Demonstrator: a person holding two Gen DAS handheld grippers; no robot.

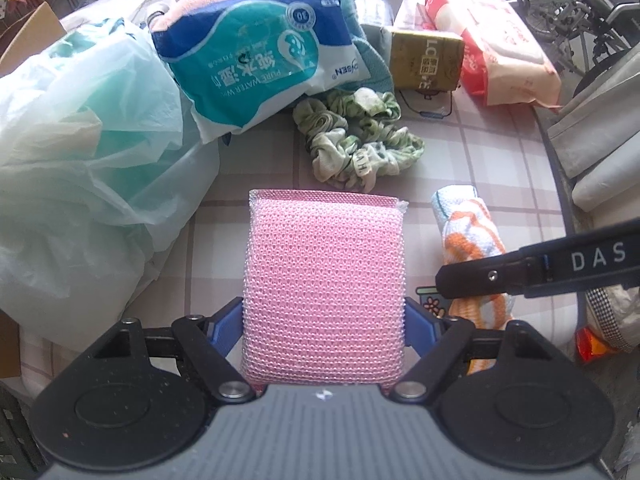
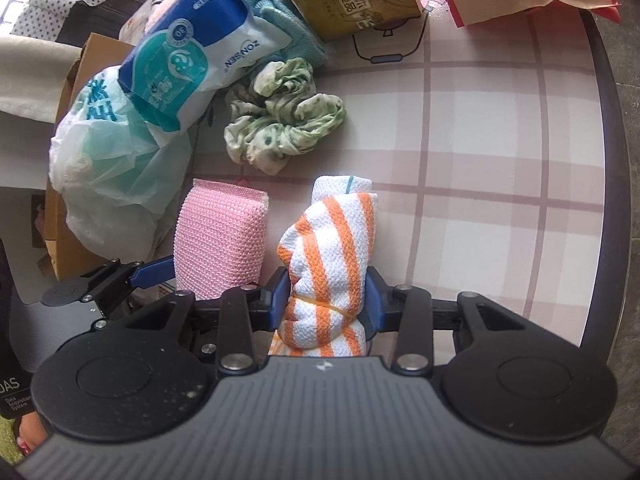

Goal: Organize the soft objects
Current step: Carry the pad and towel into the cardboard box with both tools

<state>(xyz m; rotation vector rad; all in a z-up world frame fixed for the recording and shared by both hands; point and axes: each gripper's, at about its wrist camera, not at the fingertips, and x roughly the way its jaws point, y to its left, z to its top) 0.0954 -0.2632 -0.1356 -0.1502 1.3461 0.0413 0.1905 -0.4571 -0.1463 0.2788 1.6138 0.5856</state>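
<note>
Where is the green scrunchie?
In both views the green scrunchie lies on the checked tablecloth, beyond the pink sponge, beside the blue wipes pack.

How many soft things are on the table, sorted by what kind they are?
Pink sponge, in the left gripper: 1
Rolled orange-striped towel, in the right gripper: 1
Green scrunchies: 2, as far as I can tell
Wipes or tissue packs, blue, gold, red: 3
Plastic bag: 1
Total: 8
</note>
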